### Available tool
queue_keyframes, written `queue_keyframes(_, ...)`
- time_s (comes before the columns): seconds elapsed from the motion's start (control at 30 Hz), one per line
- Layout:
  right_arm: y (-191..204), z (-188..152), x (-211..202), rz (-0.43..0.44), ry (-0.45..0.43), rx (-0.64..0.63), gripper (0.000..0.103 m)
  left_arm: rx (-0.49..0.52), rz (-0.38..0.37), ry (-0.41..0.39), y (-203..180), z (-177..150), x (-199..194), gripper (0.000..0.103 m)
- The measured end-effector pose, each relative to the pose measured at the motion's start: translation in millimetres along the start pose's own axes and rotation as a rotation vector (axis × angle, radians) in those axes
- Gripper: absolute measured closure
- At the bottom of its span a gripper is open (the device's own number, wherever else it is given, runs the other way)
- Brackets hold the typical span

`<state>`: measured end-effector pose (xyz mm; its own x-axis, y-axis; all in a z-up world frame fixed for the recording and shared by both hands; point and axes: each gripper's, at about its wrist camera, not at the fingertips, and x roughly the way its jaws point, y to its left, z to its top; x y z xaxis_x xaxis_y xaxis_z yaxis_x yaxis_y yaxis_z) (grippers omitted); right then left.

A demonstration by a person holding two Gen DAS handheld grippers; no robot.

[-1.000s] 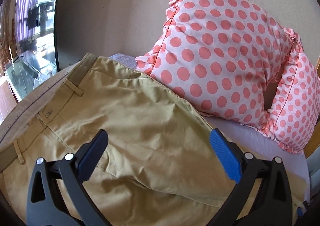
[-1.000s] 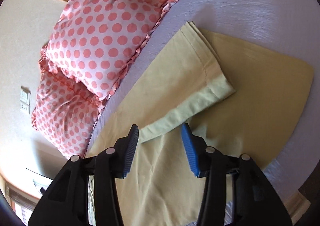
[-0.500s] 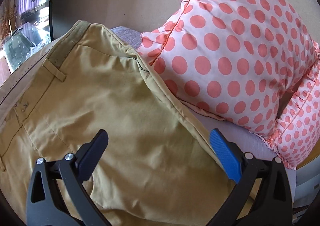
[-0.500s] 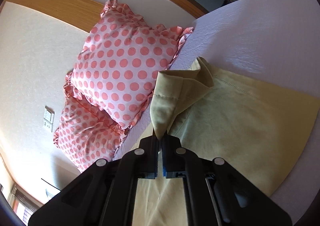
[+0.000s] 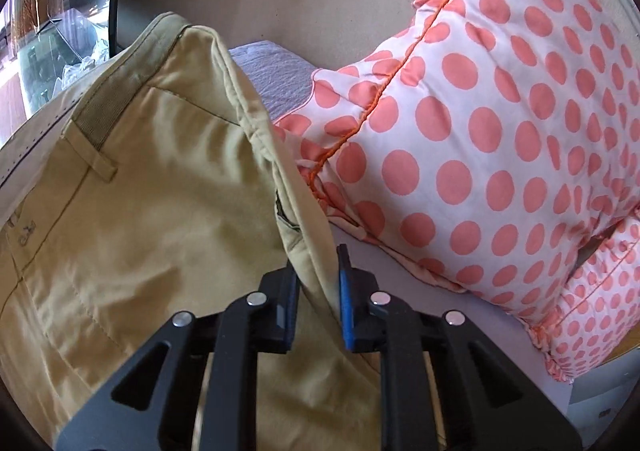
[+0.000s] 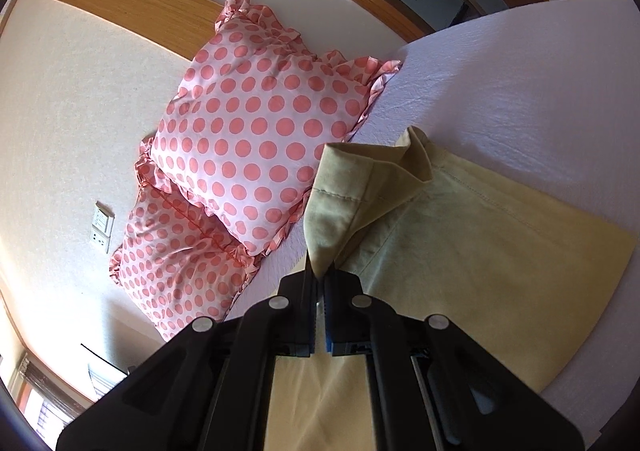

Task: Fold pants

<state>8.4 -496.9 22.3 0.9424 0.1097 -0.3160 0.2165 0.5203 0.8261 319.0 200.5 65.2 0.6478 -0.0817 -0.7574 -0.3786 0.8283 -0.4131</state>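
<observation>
The left claw [image 5: 318, 291] pinches the side edge of the tan pants [image 5: 132, 219] near the waist. The right claw [image 6: 319, 293] pinches a leg hem [image 6: 340, 195]. Spotty pillows [image 6: 256, 139] sit just past, on the bed [image 6: 520, 91].

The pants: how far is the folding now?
Done: both tools have closed on the pants. In hand: the left tool pinches the side edge near the waistband, the right tool lifts a leg hem. Left: the fold itself; the rest lies spread on the bed.
</observation>
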Motion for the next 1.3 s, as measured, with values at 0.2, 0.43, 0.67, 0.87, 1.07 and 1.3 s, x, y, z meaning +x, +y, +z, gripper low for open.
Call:
queue_keyframes(0.2, -9.4, 8.6, -34.5, -0.021, -0.063, 0.002, 0.100, 0.075, -0.146, -0.155, 55.3, -83.2, -144.2, 0.090)
queue_keyframes(0.43, -41.6, -5.0, -41.3, -0.135, -0.022, 0.036, 0.100, 0.012, -0.037, -0.105, 139.4, -209.8, -178.4, 0.090)
queue_keyframes(0.67, -46.0, -9.2, -48.1, -0.147, -0.020, 0.044, 0.100, 0.037, -0.040, -0.166, 144.7, -229.0, -189.8, 0.083)
queue_keyframes(0.87, -48.0, -15.9, -58.6, -0.168, -0.021, 0.070, 0.100, -0.009, -0.085, -0.182, 152.5, -224.4, -192.5, 0.079)
queue_keyframes(1.07, -37.2, -20.4, -77.3, -0.179, -0.041, 0.030, 0.100, -0.005, -0.116, -0.197, 157.8, -224.3, -199.7, 0.087)
queue_keyframes(1.3, -40.5, -20.9, -76.2, -0.298, 0.006, 0.015, 0.085, 0.012, -0.111, -0.164, 166.2, -226.3, -197.5, 0.082)
